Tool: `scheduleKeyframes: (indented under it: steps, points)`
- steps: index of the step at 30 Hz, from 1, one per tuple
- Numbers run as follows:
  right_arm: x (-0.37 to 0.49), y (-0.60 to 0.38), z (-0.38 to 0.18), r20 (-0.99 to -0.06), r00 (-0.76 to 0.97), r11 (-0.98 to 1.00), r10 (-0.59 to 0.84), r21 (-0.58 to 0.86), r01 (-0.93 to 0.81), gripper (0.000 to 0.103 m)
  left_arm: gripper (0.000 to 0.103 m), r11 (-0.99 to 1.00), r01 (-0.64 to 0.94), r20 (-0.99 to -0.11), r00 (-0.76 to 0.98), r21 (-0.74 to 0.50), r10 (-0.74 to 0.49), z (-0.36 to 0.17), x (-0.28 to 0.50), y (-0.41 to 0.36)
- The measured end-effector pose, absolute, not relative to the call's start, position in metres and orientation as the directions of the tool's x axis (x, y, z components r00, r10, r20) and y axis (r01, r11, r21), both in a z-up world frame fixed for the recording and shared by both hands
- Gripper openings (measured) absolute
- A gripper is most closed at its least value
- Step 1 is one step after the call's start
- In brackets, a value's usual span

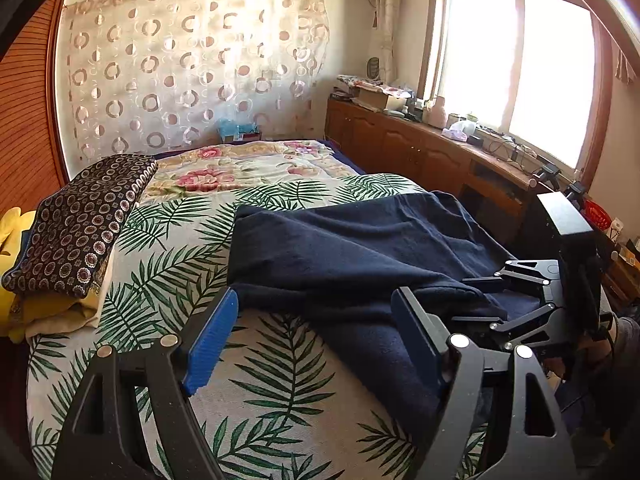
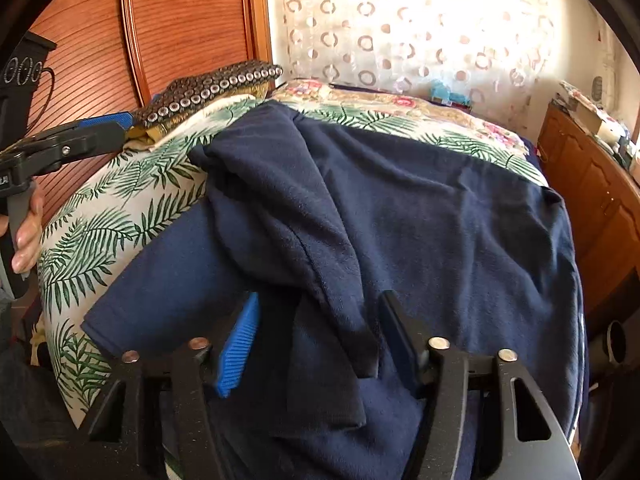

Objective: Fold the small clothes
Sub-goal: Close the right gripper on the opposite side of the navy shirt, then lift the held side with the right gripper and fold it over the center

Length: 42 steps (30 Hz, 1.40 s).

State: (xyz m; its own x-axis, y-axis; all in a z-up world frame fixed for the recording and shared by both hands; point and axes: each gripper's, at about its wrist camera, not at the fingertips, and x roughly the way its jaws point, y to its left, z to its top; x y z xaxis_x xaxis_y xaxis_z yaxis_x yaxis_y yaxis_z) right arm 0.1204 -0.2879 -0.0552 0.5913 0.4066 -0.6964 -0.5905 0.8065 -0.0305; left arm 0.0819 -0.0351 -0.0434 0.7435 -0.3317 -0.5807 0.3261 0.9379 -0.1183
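A dark blue garment (image 2: pixel 400 220) is spread on the bed (image 1: pixel 280 380), over the leaf-print sheet. It looks like a small top. It is not flat yet: one part, maybe a sleeve or side flap, is thrown over the middle and is bunched w/ wrinkles. A short sleeve end is seen at the near left edge in the right wrist view.

The left gripper (image 1: pixel 316 332) is held just above the near left edge of the cloth. Its jaws are spread wide and nothing is pinched; only sheet and a bit of blue cloth are seen btwn them.

The right gripper (image 2: pixel 316 340) is held low over the bunched flap. Its jaws are partly apart w/ the dark fold btwn them. The pads do not seem to be pressed on the cloth, so it is read as not gripped yet.

Step in hand, as a guess: an early fold, w/ one side part already laid over and both tools being set for a new grab. No neat fold is seen yet.

Next move, as a guess: the loose flap should be pinched by the right jaws and a near edge or corner by the left jaws. Only the top layer should be taken, so the sheet is not pulled up too. Then the cloth should be pulled flat.

A stack of other folded clothes (image 1: pixel 76 232) is kept at the far left of the bed, well apart from the blue one.
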Motion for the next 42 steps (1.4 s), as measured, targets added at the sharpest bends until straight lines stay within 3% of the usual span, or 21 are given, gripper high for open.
scheduleKeyframes:
  steps: [5,6,7,13,23,35,39,41,42]
  points:
    - [0.131,-0.287,-0.058,-0.717,0.571,0.802,0.401,-0.026,-0.597,0.041,0.080,0.942,0.315,-0.587,0.743,-0.119,-0.322,-0.049,0.080,-0.031]
    - [0.130,-0.286,-0.059,-0.716,0.567,0.797,0.408,-0.023,-0.603,0.032,0.080,0.942,0.314,-0.588,0.742,-0.119,-0.322,-0.049,0.080,-0.031]
    - [0.129,-0.284,-0.058,-0.712,0.563,0.789,0.419,-0.021,-0.614,0.017,0.080,0.942,0.314,-0.590,0.741,-0.118,-0.321,-0.050,0.080,-0.031]
    - [0.109,-0.290,-0.038,-0.633,0.618,0.772,0.466,-0.051,-0.634,0.011,0.080,0.943,0.310,-0.594,0.738,-0.123,-0.320,-0.053,0.081,-0.032]
    - [0.074,-0.356,0.024,-0.494,0.752,0.844,0.437,-0.064,-0.532,0.011,0.080,0.940,0.319,-0.579,0.746,-0.122,-0.328,-0.047,0.080,-0.033]
    - [0.075,-0.428,-0.035,-0.669,0.701,0.929,0.248,-0.041,-0.367,0.011,0.080,0.931,0.345,-0.577,0.740,-0.115,-0.346,-0.047,0.083,-0.046]
    - [0.073,-0.418,-0.028,-0.661,0.713,0.931,0.233,-0.061,-0.360,0.021,0.080,0.930,0.351,-0.577,0.739,-0.111,-0.348,-0.047,0.082,-0.049]
    - [0.073,-0.419,-0.022,-0.651,0.725,0.932,0.223,-0.074,-0.354,0.035,0.080,0.929,0.354,-0.577,0.739,-0.108,-0.349,-0.046,0.081,-0.052]
    - [0.075,-0.416,-0.022,-0.645,0.735,0.935,0.210,-0.086,-0.343,0.047,0.080,0.929,0.355,-0.576,0.739,-0.107,-0.349,-0.046,0.080,-0.053]
